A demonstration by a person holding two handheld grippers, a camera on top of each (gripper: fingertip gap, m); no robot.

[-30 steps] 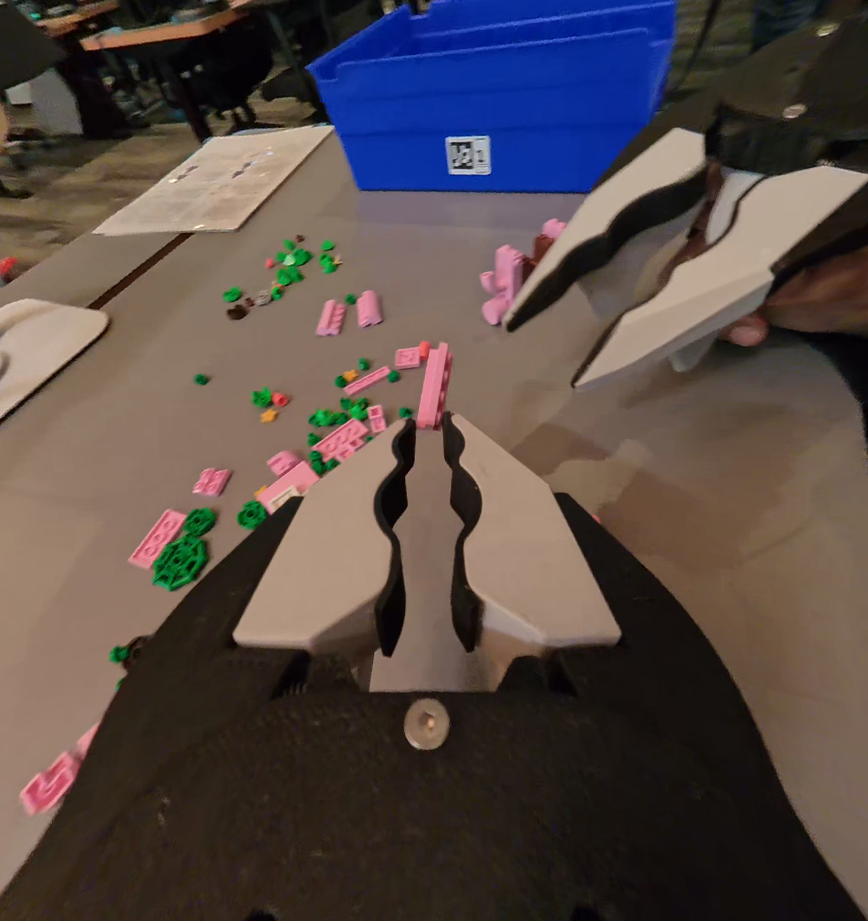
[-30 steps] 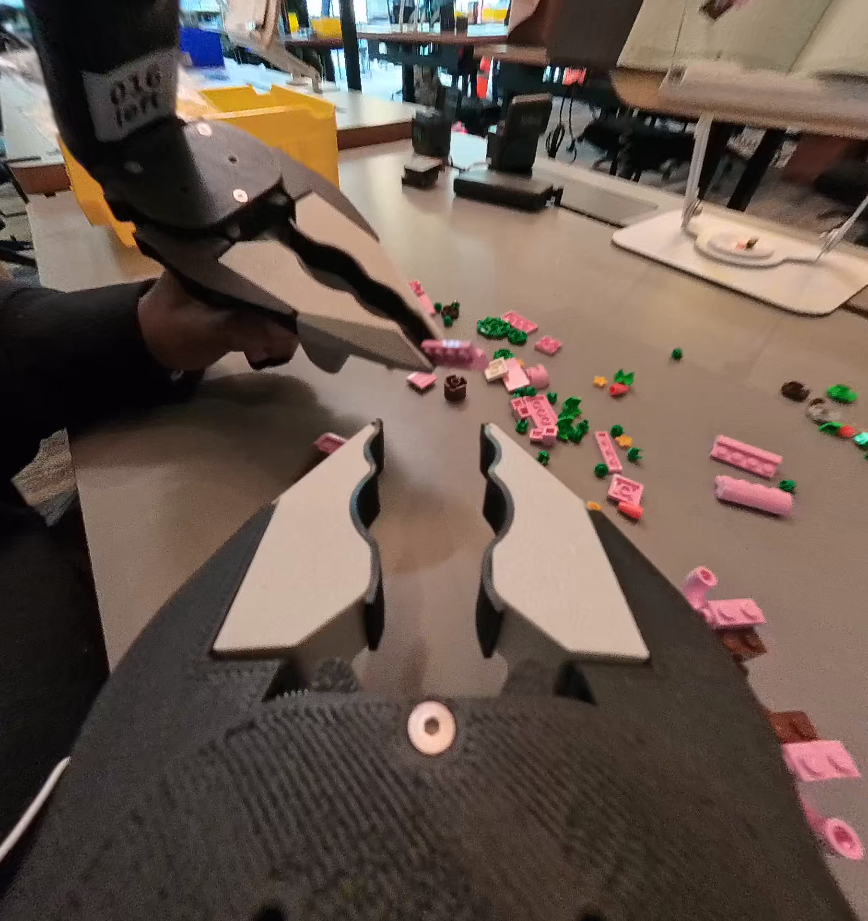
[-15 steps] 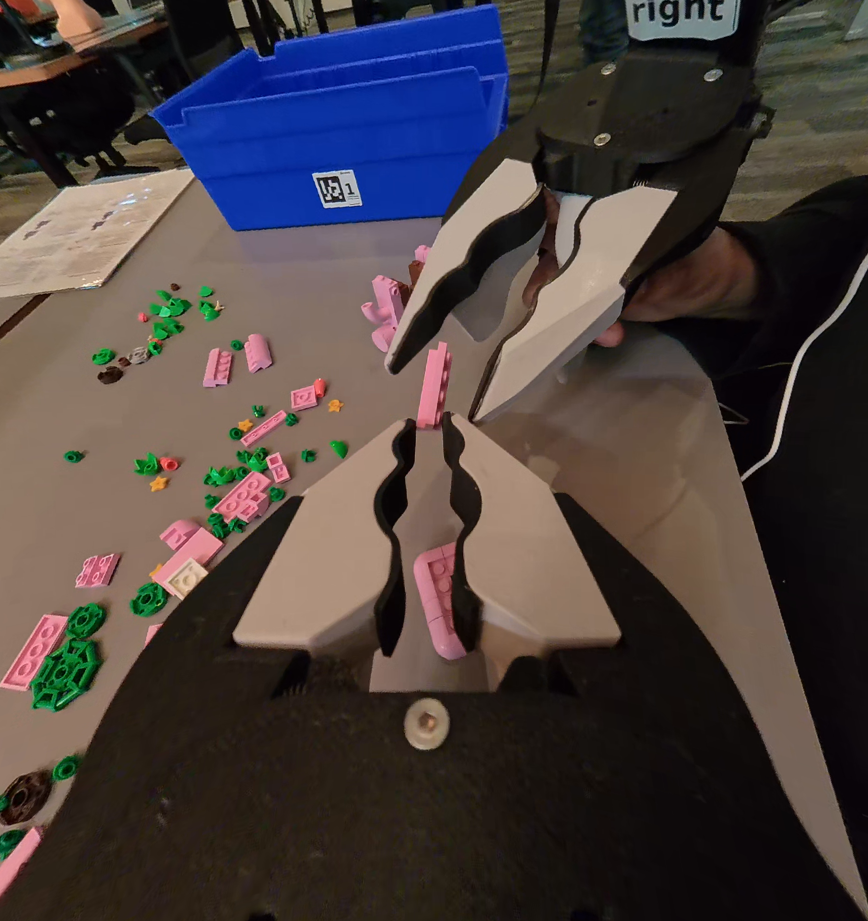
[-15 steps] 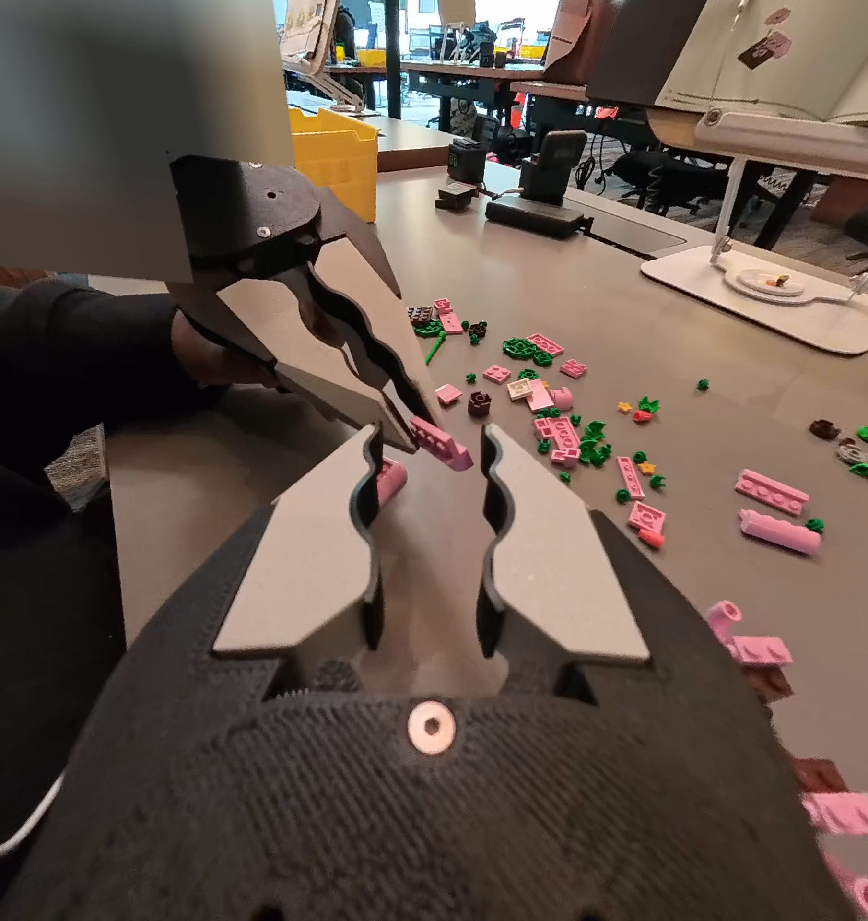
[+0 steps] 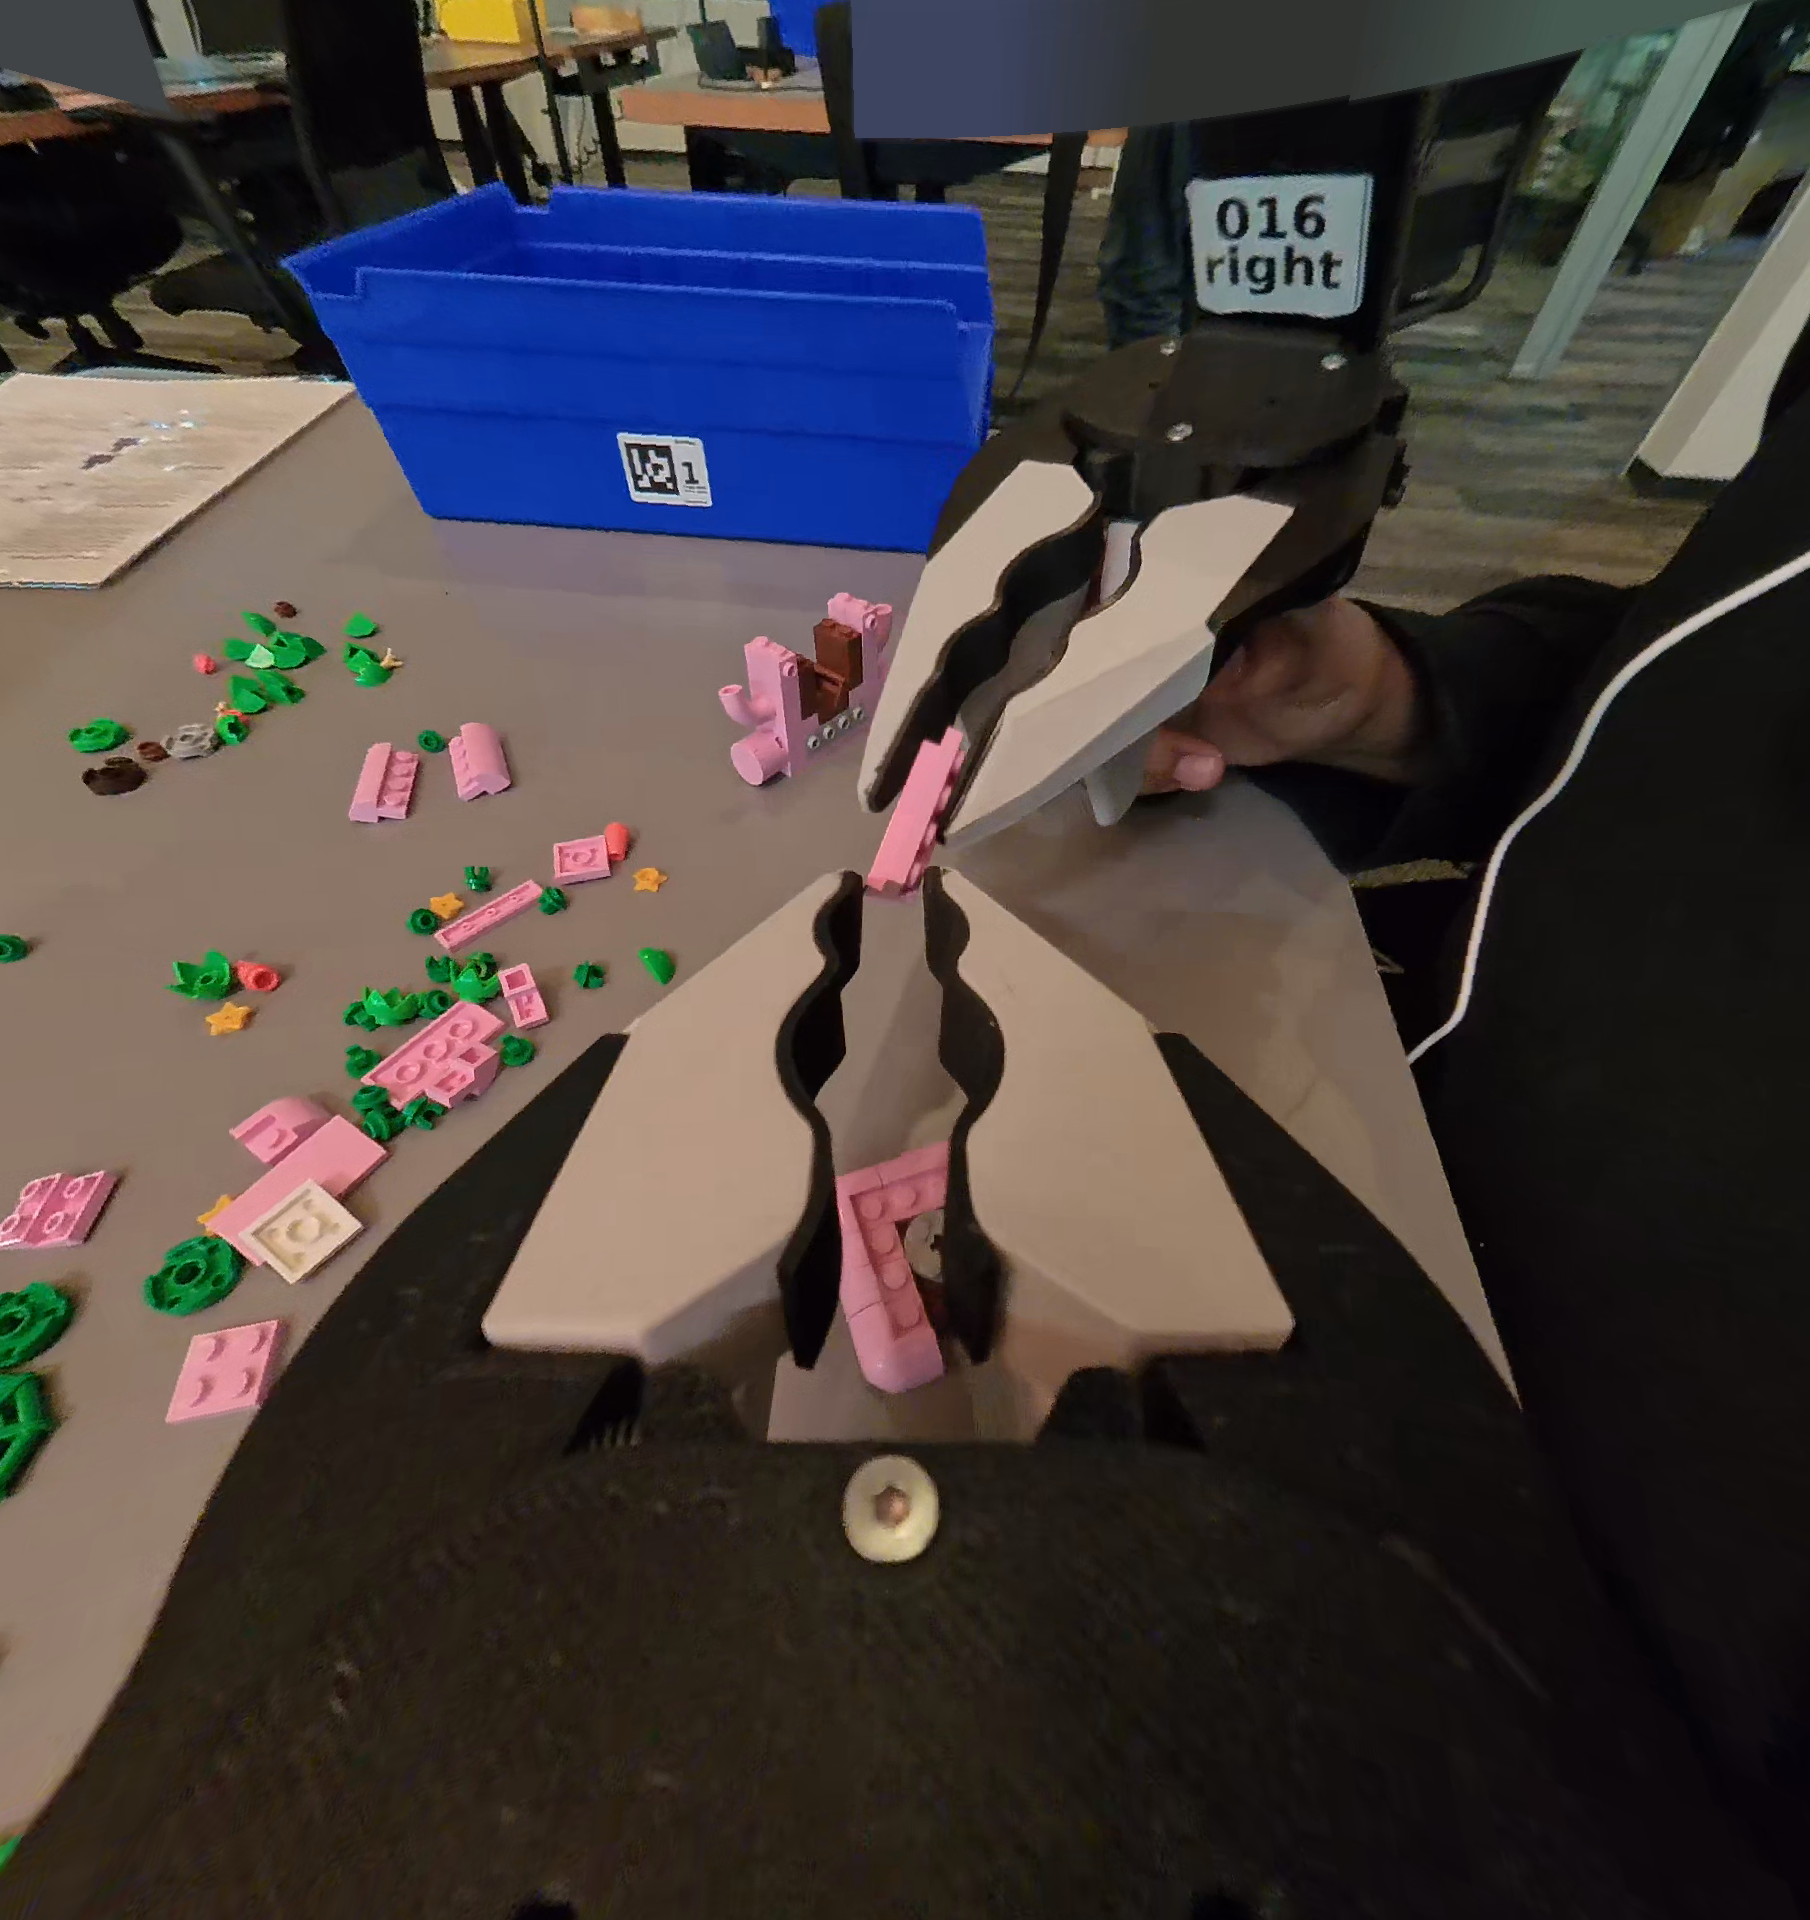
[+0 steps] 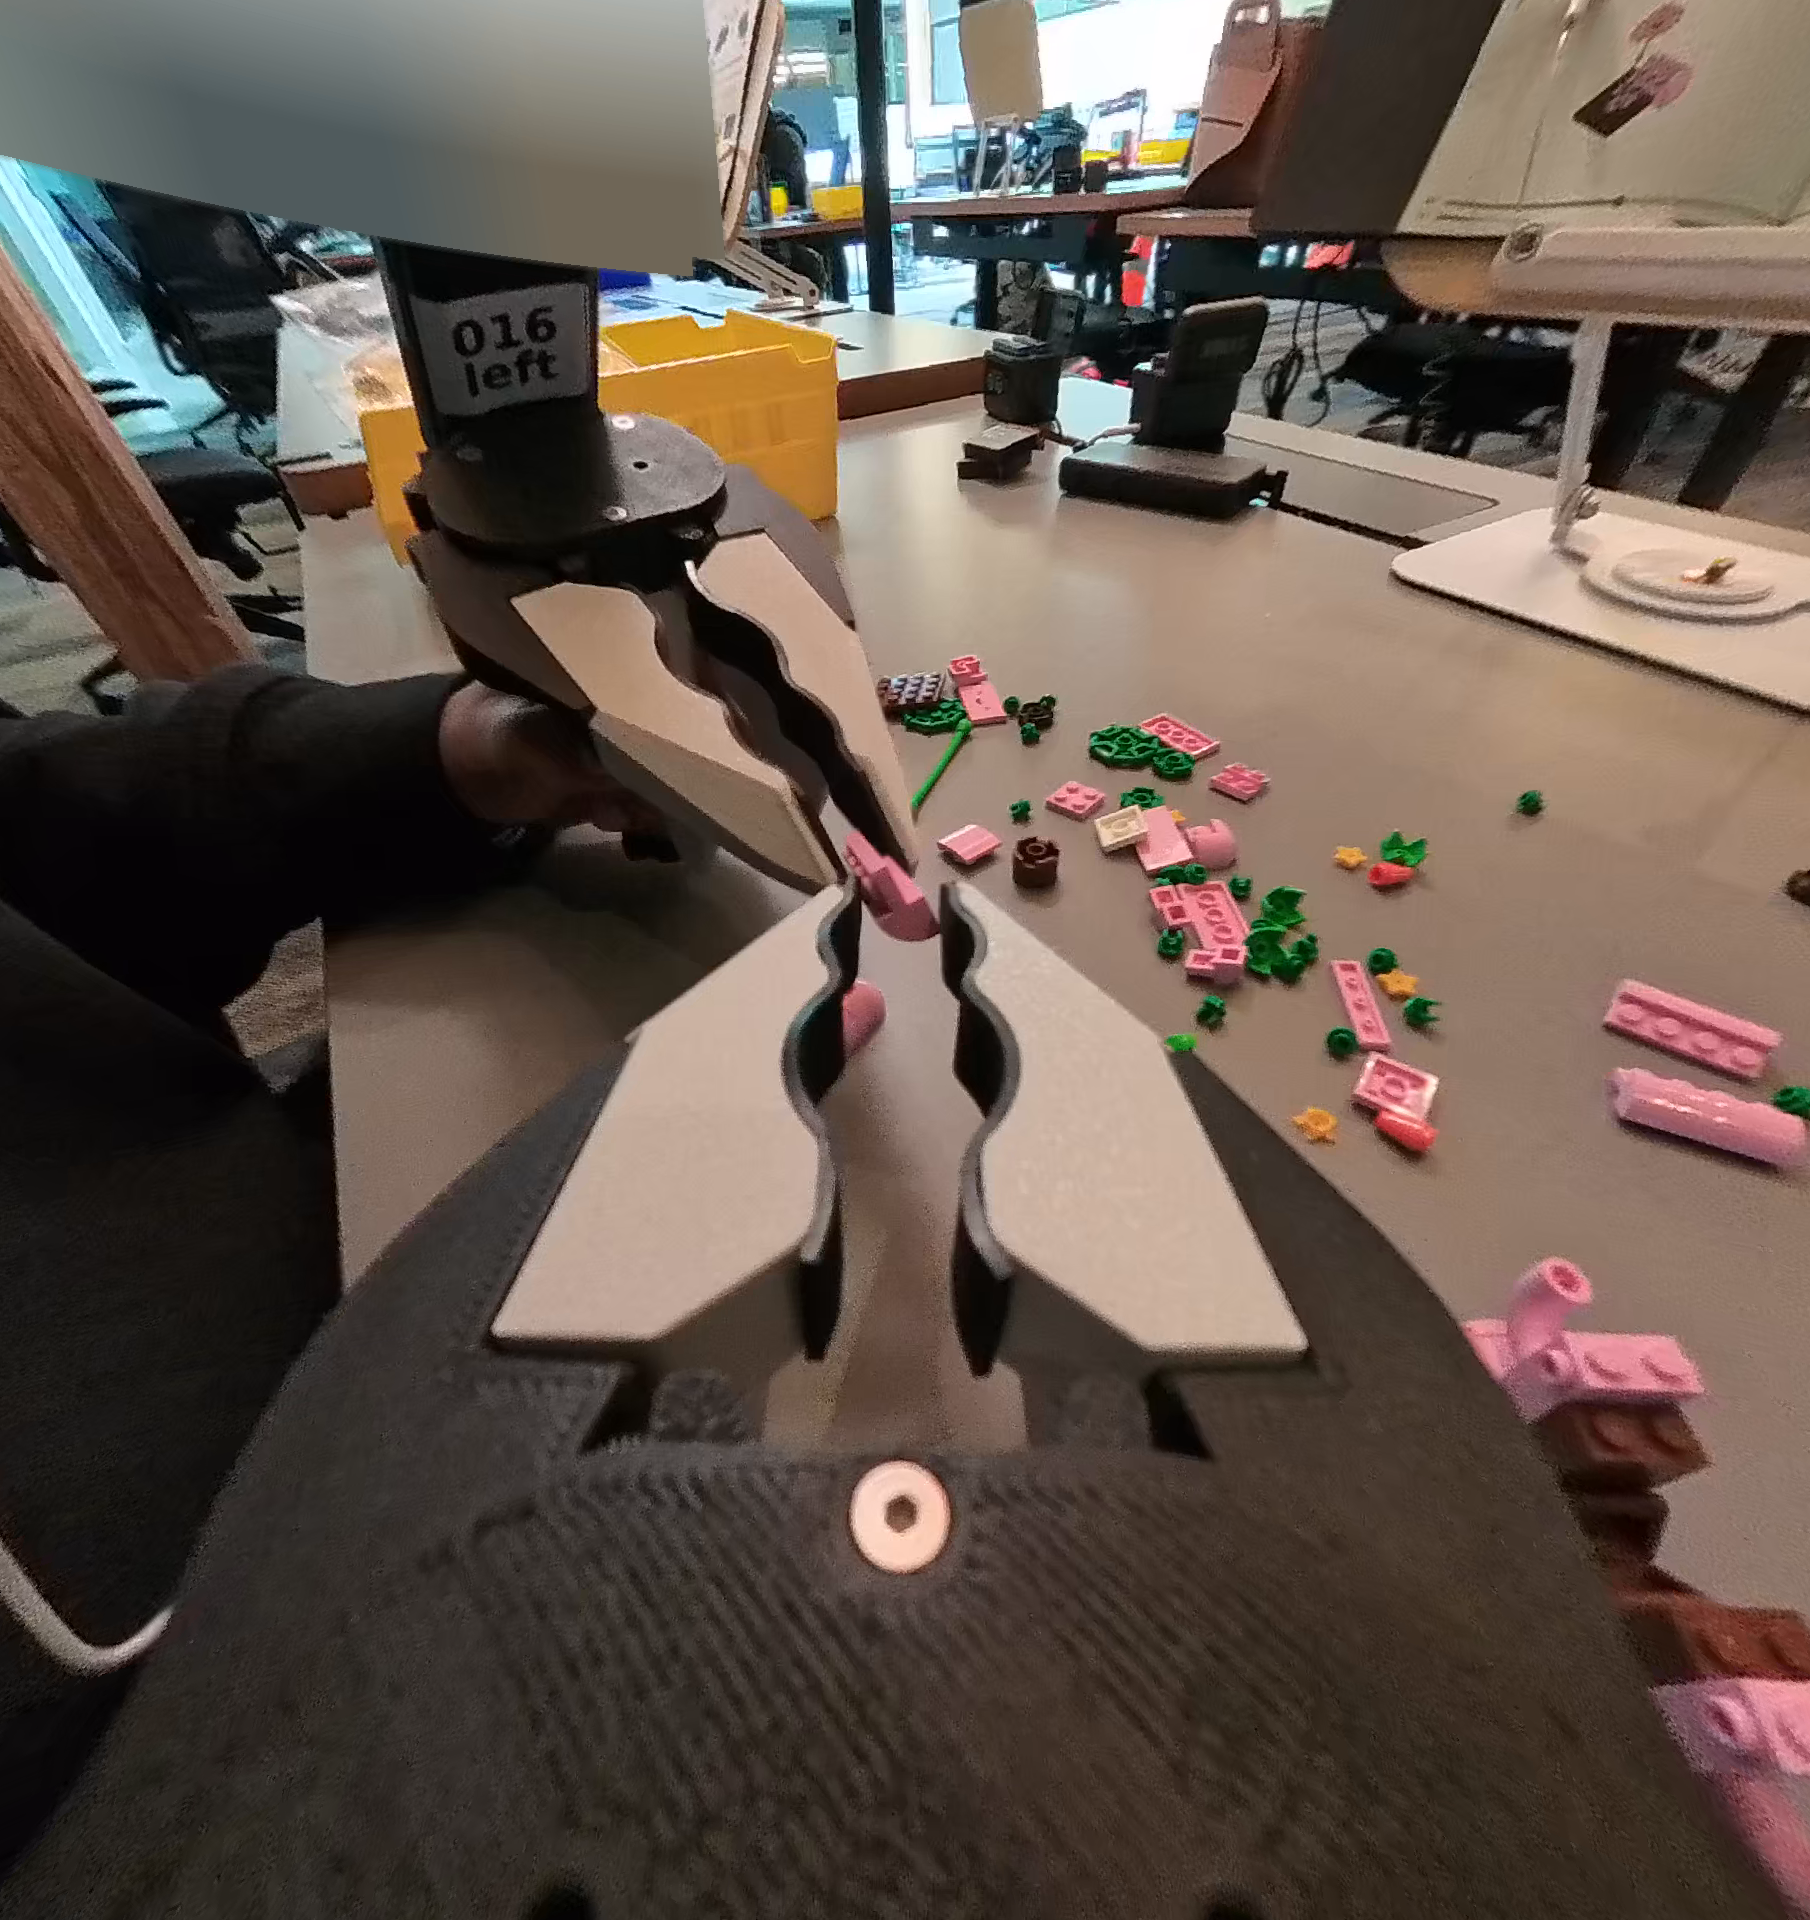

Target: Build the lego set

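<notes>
I see the pink plate (image 5: 916, 814) held up off the table (image 5: 620, 613), one end pinched between the tips of my left gripper (image 5: 893, 891), the other end reaching in between the tips of my right gripper (image 5: 916, 795). In the right wrist view the same plate (image 6: 888, 891) sits at the tips of the right gripper (image 6: 899, 902), whose jaws have narrowed around it; I cannot tell whether both pads touch it. The left gripper (image 6: 859, 847) comes in from the far left there, jaws clamped on the plate.

Right under the left gripper, between its fingers, a pink L-shaped piece (image 5: 885, 1262) lies on the table near my edge. To the right of the grippers the table edge (image 5: 1400, 1049) runs close by, with a dark sleeve (image 5: 1659, 935) beyond it, so there is little room on that side.

To the left the table is strewn with loose bricks (image 5: 433, 1060) in pink and green, leaving a bare strip down the middle below the grippers. A half-built pink and brown model (image 5: 807, 691) stands just left of the right gripper. Farther off a blue bin (image 5: 672, 353) closes the far side, and a paper sheet (image 5: 101, 468) lies far left.
</notes>
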